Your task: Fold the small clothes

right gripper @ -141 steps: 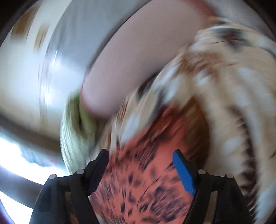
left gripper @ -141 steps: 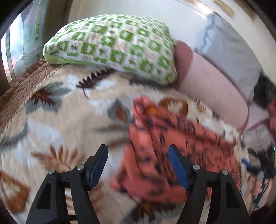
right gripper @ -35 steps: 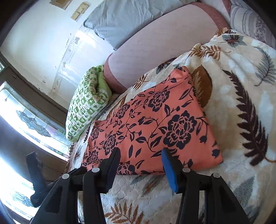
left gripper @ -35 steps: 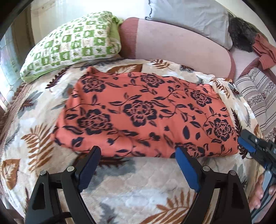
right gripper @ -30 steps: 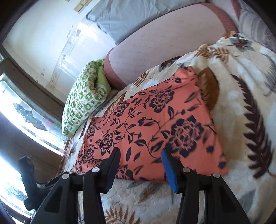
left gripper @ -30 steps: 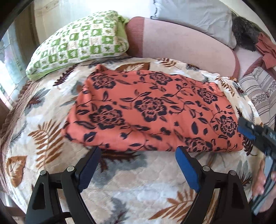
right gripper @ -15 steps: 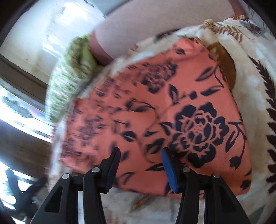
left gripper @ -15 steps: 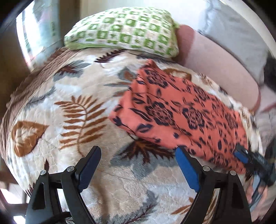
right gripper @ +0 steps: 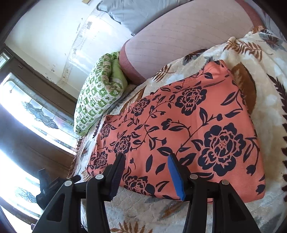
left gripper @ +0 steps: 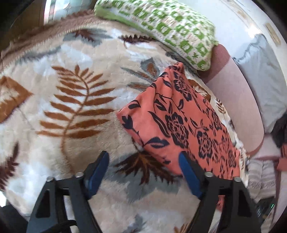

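Leaf-print blanket point(left gripper: 75, 111) covers the bed, cream with brown and grey fronds. Pink bolster point(right gripper: 179, 35) runs along the wall side, grey pillow point(right gripper: 136, 12) behind it, green checked pillow point(left gripper: 172, 28) at the corner near the window point(right gripper: 26, 114). Orange floral garment point(right gripper: 179, 136) lies flat on the blanket, folded into a long rectangle, one end close to the green pillow. Left gripper point(left gripper: 143, 172) hangs over the blanket at the garment's near corner: jaws apart and closing, only blanket between them, right finger point(left gripper: 188, 175) overlapping the cloth edge in view. Right gripper point(right gripper: 146, 172) sits at the garment's near long edge, jaws half apart, nothing clamped.
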